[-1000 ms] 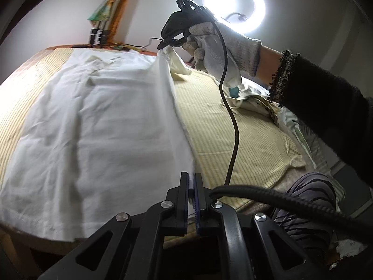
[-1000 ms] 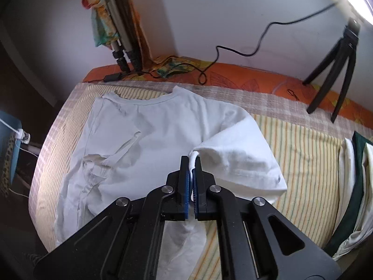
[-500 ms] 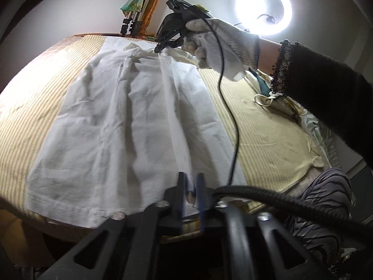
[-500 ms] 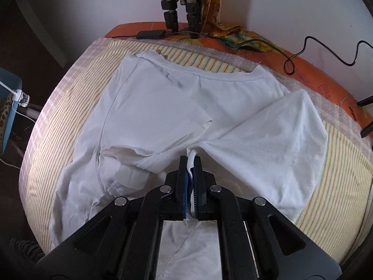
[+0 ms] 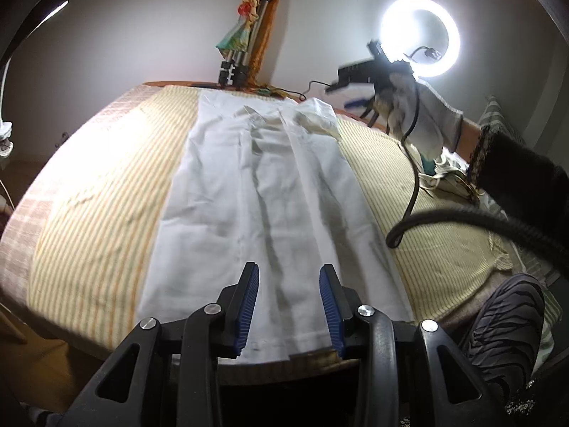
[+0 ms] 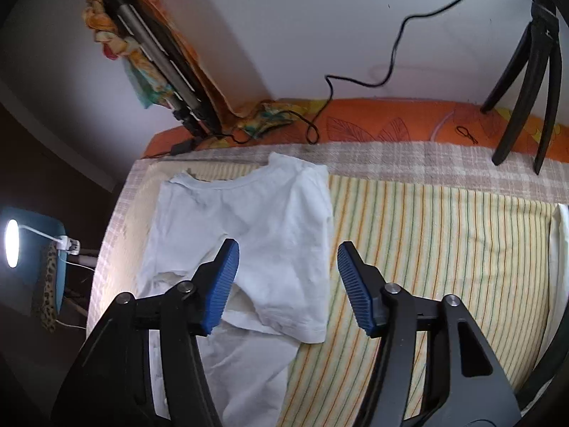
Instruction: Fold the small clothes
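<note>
A white t-shirt (image 5: 263, 199) lies flat on the striped bed (image 5: 96, 192), folded lengthwise into a narrow strip, neck at the far end. My left gripper (image 5: 288, 274) is open and empty just above its near hem. My right gripper (image 6: 287, 252) is open and empty above the shirt's (image 6: 256, 227) folded-in sleeve near the collar. In the left wrist view the right gripper (image 5: 359, 78) is held in a gloved hand, raised beyond the shirt's far right corner.
A folded tripod (image 6: 160, 57) with a coloured cloth leans on the wall at the bed's head. A black tripod (image 6: 530, 82) stands at the back right. A ring light (image 5: 419, 35) shines. Other clothes (image 5: 444, 174) lie at the right edge. Cables (image 6: 355, 82) run along the wall.
Both grippers let go of the shirt and opened. The right side of the shirt now lies folded over the middle. The right gripper has lifted away to the right.
</note>
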